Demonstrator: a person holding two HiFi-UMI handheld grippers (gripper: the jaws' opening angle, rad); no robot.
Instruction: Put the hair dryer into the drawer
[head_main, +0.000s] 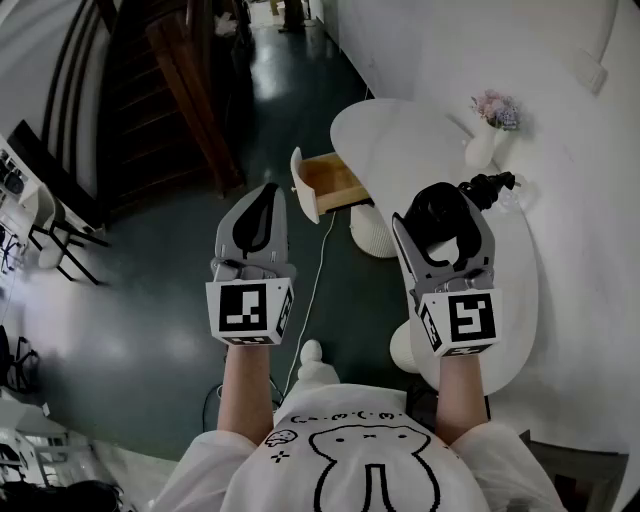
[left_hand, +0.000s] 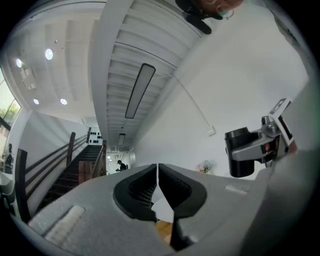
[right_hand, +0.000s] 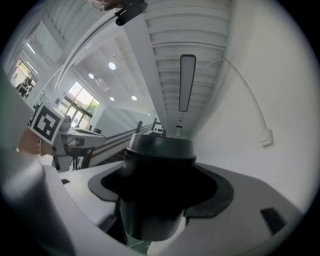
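The hair dryer (right_hand: 159, 150), a black one, sits between the jaws of the right gripper (right_hand: 160, 186). Its round barrel fills the gap and stands up past the fingertips. The jaws are spread wide around it, with a dark pad against the barrel on each side, so the dryer is gripped and carried. In the head view the hair dryer (head_main: 432, 203) shows as a black lump between the grey fingers of the right gripper (head_main: 440, 225). Its black cord (head_main: 490, 185) trails off to the right of the jaws.

Ahead of these jaws and to their left, the drawer (head_main: 330, 180) stands pulled out from the white table (head_main: 400, 140), its wooden inside bare. Farther ahead and to the right, a white vase of flowers (head_main: 493, 125) stands on the tabletop.

The left gripper (left_hand: 158, 185) has its jaws brought together, the pads meeting at a thin seam with nothing between them. In the head view the left gripper (head_main: 264, 212) is over the dark floor, and the drawer lies just ahead of its tips, to their right.
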